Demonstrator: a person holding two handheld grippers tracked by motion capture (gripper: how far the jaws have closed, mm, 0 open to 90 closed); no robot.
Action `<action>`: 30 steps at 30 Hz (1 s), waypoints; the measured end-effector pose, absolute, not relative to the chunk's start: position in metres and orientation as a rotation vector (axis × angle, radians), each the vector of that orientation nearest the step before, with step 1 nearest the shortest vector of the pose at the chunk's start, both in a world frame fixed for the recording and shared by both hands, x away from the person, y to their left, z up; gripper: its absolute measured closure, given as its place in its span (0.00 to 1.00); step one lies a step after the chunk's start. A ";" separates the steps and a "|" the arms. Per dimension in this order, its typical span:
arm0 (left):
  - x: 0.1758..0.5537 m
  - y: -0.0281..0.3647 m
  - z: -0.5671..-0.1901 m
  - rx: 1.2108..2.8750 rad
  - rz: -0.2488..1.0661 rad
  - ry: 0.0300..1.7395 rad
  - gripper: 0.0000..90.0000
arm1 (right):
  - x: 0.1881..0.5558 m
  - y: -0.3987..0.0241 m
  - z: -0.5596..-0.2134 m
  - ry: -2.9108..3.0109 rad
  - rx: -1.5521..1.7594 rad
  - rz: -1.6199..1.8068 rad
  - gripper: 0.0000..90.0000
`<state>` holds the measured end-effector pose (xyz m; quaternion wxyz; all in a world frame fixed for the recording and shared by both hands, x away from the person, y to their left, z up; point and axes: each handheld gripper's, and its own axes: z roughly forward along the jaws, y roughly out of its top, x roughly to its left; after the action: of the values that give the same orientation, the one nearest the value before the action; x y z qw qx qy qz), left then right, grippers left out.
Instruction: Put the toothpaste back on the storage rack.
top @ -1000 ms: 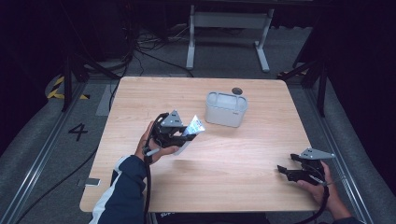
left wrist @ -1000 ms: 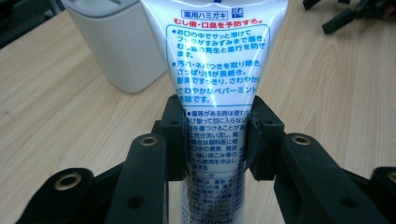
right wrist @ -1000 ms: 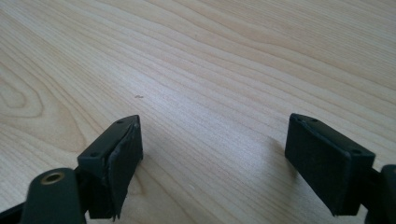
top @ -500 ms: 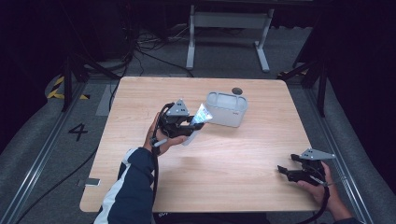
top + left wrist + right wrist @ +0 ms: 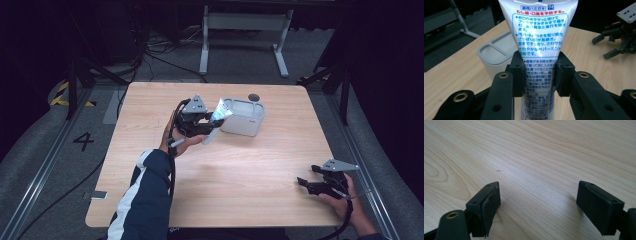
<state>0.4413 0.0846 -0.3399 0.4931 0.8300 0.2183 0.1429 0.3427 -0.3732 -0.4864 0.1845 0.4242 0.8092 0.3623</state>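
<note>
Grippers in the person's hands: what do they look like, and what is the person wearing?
Both the left gripper and the right gripper are black, each topped by a grey three-cornered plate and trailing a black cable. Their jaws are blocky black arms with brass-ringed holes and flat dark pads. The left forearm wears a dark blue sleeve with a white stripe.

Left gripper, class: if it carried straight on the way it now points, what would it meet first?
Probably the grey container. The left gripper, shut on the toothpaste tube, aims toward it, and the tube's end would likely arrive first; depth is uncertain.
</note>
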 end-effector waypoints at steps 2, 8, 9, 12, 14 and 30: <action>0.444 0.084 -0.337 1.999 0.343 0.532 0.74 | 0.343 -0.373 -0.486 2.281 1.195 1.021 0.22; 0.451 0.078 -0.329 1.982 0.360 0.543 0.74 | 0.343 -0.373 -0.486 2.281 1.195 1.021 0.22; 0.453 0.077 -0.328 1.979 0.361 0.541 0.74 | 0.343 -0.373 -0.486 2.281 1.195 1.021 0.22; 0.458 0.074 -0.324 1.952 0.367 0.551 0.74 | 0.343 -0.373 -0.486 2.281 1.195 1.021 0.22; 0.461 0.072 -0.322 1.940 0.372 0.565 0.74 | 0.343 -0.373 -0.486 2.281 1.195 1.021 0.22; 0.477 0.040 -0.299 1.909 0.399 0.529 0.74 | 0.343 -0.373 -0.486 2.280 1.196 1.021 0.22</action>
<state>0.4771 0.0403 -0.2992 0.5314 0.8002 0.2219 0.1672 0.3427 -0.3732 -0.4865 0.1848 0.4243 0.8090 0.3624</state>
